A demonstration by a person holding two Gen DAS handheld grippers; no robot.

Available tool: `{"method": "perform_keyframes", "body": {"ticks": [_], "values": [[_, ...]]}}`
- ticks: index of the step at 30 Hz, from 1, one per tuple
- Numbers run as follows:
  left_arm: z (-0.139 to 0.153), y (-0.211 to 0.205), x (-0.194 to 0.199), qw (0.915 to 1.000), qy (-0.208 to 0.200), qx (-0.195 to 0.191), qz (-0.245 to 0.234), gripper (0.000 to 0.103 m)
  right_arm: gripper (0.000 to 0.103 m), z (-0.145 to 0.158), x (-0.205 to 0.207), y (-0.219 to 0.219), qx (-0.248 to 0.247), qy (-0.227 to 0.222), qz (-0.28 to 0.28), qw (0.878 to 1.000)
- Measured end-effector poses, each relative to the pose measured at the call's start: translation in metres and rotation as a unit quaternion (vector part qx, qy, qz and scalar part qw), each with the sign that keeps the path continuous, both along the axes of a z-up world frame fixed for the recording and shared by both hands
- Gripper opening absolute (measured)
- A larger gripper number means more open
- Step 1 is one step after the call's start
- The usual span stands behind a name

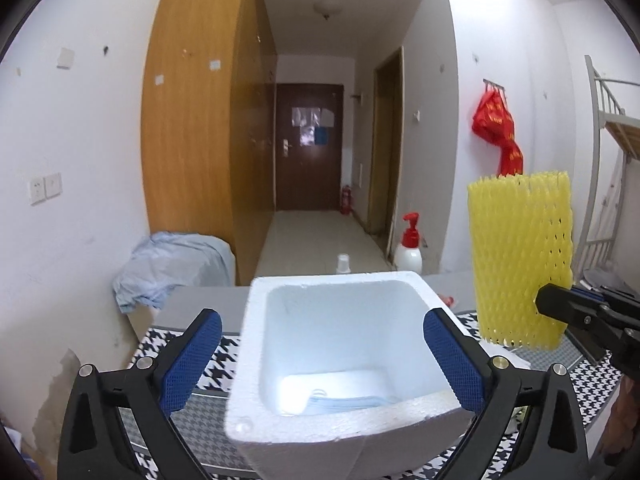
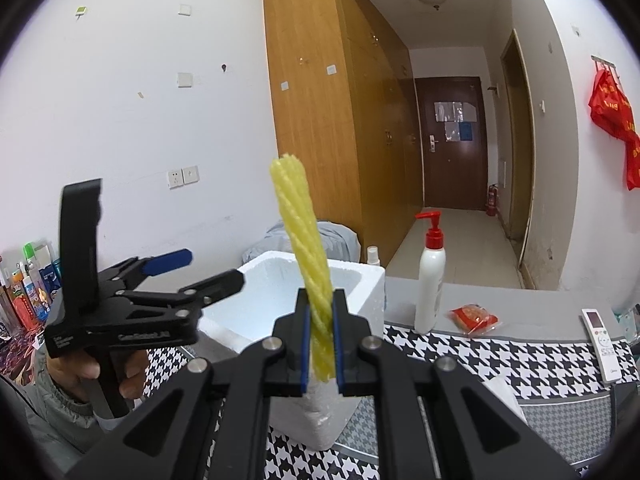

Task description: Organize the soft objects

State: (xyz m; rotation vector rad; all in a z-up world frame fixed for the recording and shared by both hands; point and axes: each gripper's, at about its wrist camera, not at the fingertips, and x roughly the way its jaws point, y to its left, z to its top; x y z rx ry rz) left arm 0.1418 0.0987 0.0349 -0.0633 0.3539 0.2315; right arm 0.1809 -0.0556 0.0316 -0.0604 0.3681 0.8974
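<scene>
A white foam box (image 1: 340, 360) stands on the houndstooth cloth, with a pale blue face mask (image 1: 344, 402) on its floor. My left gripper (image 1: 320, 360) is open, its blue pads (image 1: 192, 360) on either side of the box without clear contact. My right gripper (image 2: 320, 340) is shut on a yellow foam net sleeve (image 2: 308, 272) and holds it upright in the air, to the right of the box. The sleeve (image 1: 522, 260) and the right gripper (image 1: 560, 308) show at right in the left wrist view. The left gripper (image 2: 200, 268) and box (image 2: 320, 300) show in the right wrist view.
A white pump bottle with red top (image 2: 430, 280), a red snack packet (image 2: 474, 318) and a white remote (image 2: 602, 344) lie on the table (image 2: 500, 352) to the right. A small spray bottle (image 2: 373, 256) stands behind the box. A blue cloth heap (image 1: 172, 268) lies at back left.
</scene>
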Motion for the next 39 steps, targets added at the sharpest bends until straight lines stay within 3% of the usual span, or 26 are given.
{"method": "perform_keyframes", "body": {"ticks": [16,39], "values": [[-0.002,0.023,-0.038,0.9987,-0.019,0.018,0.044,0.102,0.013,0.008,-0.005,0.029,-0.013,-0.01,0.022,1.0],[-0.015,0.047,-0.056,0.9969,-0.014,-0.005,0.077,0.102,0.013,-0.011,0.017,0.078,-0.06,0.031,0.035,0.997]]}}
